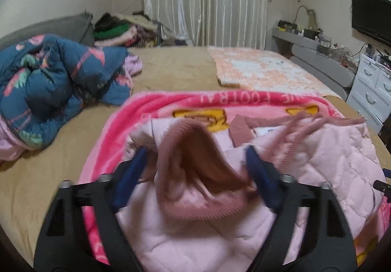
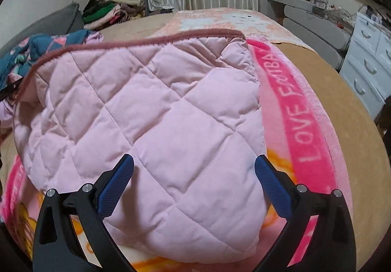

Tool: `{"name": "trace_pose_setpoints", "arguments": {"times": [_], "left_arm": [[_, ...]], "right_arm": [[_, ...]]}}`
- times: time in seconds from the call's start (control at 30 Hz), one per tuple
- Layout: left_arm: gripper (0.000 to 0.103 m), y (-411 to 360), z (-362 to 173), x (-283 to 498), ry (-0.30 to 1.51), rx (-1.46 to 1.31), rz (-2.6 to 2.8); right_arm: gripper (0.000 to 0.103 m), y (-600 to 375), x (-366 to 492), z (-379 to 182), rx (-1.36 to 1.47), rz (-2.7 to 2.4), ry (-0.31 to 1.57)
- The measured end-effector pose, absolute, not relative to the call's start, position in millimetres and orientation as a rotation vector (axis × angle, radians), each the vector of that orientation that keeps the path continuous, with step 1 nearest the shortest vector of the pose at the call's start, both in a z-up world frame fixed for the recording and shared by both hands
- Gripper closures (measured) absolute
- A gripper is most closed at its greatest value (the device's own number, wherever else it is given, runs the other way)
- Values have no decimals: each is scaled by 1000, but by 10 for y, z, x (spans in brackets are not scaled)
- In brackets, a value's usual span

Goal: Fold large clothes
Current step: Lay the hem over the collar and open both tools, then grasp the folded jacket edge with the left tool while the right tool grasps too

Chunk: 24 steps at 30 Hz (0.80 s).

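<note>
A pale pink quilted jacket [image 2: 156,110] lies on a bright pink fleece blanket [image 2: 303,110] on the bed. In the left wrist view the jacket [image 1: 330,164] shows its darker ribbed cuff [image 1: 195,174], blurred, standing between the fingers. My left gripper [image 1: 195,157] is open with the cuff between its blue pads. My right gripper [image 2: 194,165] is open, its pads wide apart on either side of the folded jacket's near bulge, holding nothing.
A crumpled blue floral quilt [image 1: 53,86] lies at the left. An orange-and-white patterned cloth [image 1: 261,69] is spread at the far right of the tan bed [image 1: 171,64]. A clothes pile [image 1: 122,27], grey shelf [image 1: 317,52] and white drawers [image 1: 374,91] stand beyond.
</note>
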<state>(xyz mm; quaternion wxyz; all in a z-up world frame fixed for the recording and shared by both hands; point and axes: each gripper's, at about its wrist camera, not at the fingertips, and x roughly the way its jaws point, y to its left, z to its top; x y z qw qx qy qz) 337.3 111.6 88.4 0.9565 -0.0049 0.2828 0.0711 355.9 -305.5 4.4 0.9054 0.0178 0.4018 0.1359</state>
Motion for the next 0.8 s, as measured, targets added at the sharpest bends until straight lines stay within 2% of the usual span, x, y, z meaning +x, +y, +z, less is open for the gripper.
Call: {"name": "trace_pose_setpoints", "arguments": {"times": [0.13, 0.3, 0.63, 0.8], "left_arm": [[11, 1046, 1115, 3181, 501, 22, 132], [9, 1200, 1155, 2984, 473, 20, 163], [9, 1834, 88, 2929, 769, -169, 102], [9, 1827, -196, 3115, 821, -234, 68]], "right_arm": [[4, -3115, 3484, 165, 72, 295, 797], [4, -3154, 3291, 316, 35, 270, 743], [4, -3371, 3335, -20, 67, 213, 791], [5, -3431, 3618, -237, 199, 213, 832]]}}
